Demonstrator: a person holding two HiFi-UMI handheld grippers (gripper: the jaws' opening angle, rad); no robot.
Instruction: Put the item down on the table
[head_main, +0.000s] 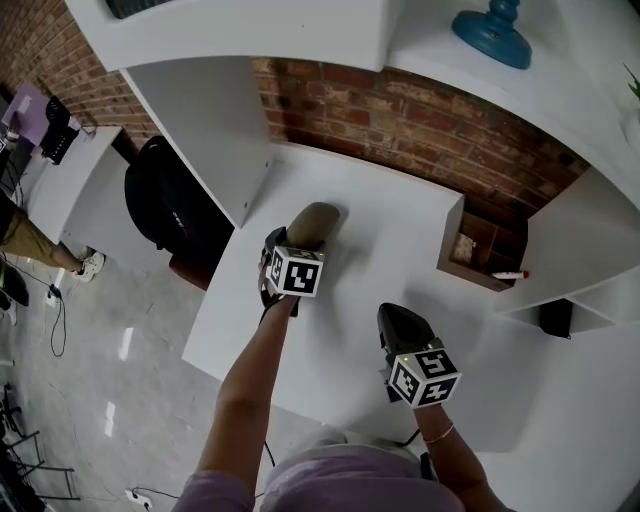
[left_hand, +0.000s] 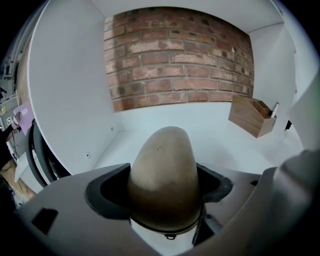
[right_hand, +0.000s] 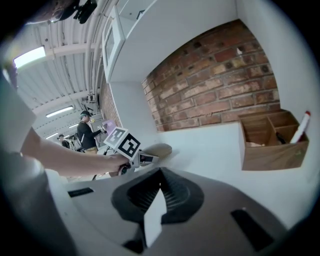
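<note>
The tan egg-shaped item's (left_hand: 165, 167) rear hides between the left gripper's (head_main: 288, 247) clamping fingers (left_hand: 107, 193), over the white counter (head_main: 390, 225). The right gripper's (right_hand: 158, 173) fingers meet, empty. The wooden compartment box (right_hand: 272, 156) holds a red-capped marker (right_hand: 301, 126).

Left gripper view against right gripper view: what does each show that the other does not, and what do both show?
Only the left: the left gripper with jaws clamped on the tan rounded item. Only the right: the right gripper, jaws together and empty, and a person far behind. Both: the brick wall, wooden organizer and white table.
</note>
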